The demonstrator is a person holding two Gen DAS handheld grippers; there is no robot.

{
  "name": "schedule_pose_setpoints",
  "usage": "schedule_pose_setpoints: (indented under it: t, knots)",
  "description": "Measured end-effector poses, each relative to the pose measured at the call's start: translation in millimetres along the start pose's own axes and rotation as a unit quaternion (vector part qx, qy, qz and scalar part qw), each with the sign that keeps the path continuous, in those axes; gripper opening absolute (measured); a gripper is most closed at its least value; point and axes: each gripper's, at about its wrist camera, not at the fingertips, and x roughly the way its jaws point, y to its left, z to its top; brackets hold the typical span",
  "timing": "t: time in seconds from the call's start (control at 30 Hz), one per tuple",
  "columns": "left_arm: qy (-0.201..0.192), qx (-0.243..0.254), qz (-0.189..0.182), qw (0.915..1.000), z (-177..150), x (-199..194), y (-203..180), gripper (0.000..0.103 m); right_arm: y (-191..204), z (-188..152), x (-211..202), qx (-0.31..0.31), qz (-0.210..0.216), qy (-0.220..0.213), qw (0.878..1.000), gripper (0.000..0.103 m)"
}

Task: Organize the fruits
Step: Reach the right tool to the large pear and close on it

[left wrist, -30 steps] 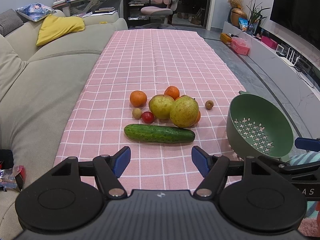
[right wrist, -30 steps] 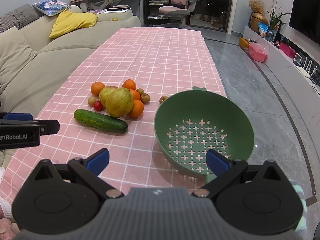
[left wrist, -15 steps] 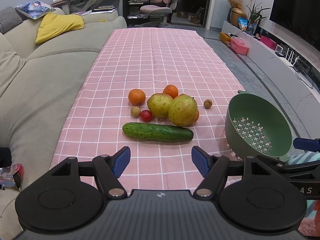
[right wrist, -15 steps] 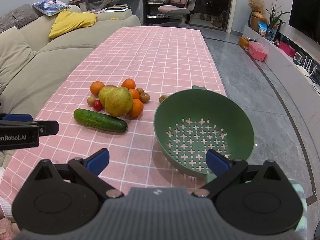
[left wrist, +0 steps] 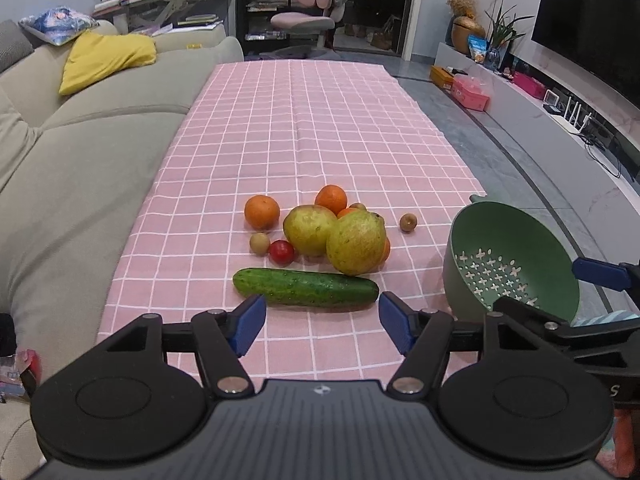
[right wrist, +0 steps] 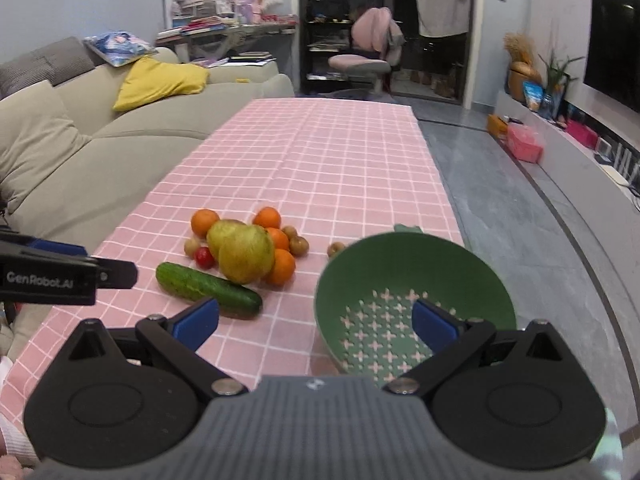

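Pink checked cloth (left wrist: pixel 320 140) bears cucumber (left wrist: pixel 306 287) lying crosswise.

Beige sofa (left wrist: pixel 80 152) left, grey floor (right wrist: pixel 520 240), wall TV (left wrist: pixel 592 28) right.

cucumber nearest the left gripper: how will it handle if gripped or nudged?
The cucumber looks stiff, so it probably lifts without sagging. Its round body may roll if nudged sideways. Its skin looks glossy, possibly slippery; a mid-length grip seems safest.
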Motion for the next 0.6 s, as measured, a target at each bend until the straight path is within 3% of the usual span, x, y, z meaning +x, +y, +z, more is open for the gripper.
schedule_pose_setpoints:
  t: [0.2, 0.33, 0.6]
  knots:
    - [0.011, -0.024, -0.011, 0.9996, 12.7, 17.8, 11.5, 0.07, 3.1, 16.3, 23.2, -0.016, 0.019, 0.009, 1.0, 0.085]
    - [0.027, -0.074, -0.024, 0.9966, 22.2, 35.5, 27.6, 0.066, 6.8, 28.4, 45.6, -0.02, 0.047, 0.022, 0.998, 0.067]
    - [0.048, -0.115, -0.016, 0.992, 37.1, 70.0, 50.2, 0.063, 20.2, 51.2, 97.4, 0.001, 0.085, 0.051, 0.995, 0.064]
